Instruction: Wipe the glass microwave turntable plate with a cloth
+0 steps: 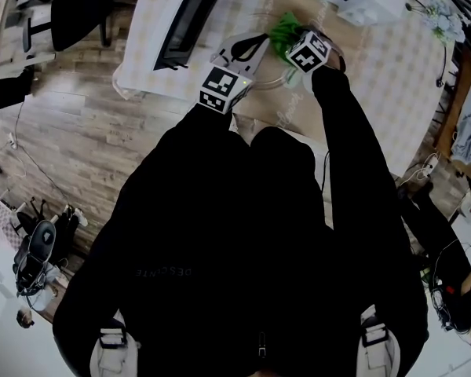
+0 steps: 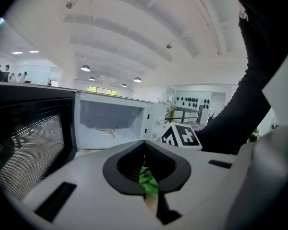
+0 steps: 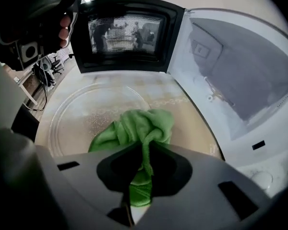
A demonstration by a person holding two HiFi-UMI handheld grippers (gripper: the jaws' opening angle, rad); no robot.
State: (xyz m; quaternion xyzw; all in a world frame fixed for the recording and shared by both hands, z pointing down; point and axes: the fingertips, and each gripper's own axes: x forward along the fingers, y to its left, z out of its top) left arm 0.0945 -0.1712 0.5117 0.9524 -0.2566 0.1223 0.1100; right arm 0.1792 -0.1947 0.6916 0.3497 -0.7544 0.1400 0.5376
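My right claw [image 3: 146, 145] is clenched on the green cloth [image 3: 134, 128], which sits bunched on the glass plate [image 3: 77, 114]. The plate lies flat near the table's [image 1: 392, 61] near edge, before the open microwave [image 3: 230, 71]. My left claw [image 2: 144, 143] is clenched by the plate's rim; I cannot tell if it pinches glass.

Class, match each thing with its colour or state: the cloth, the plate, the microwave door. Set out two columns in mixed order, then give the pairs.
1 cloth
2 plate
3 microwave door

A swung open
B green, pinched in the right gripper
C clear glass, lying flat on the table

Pairs: 1-B, 2-C, 3-A
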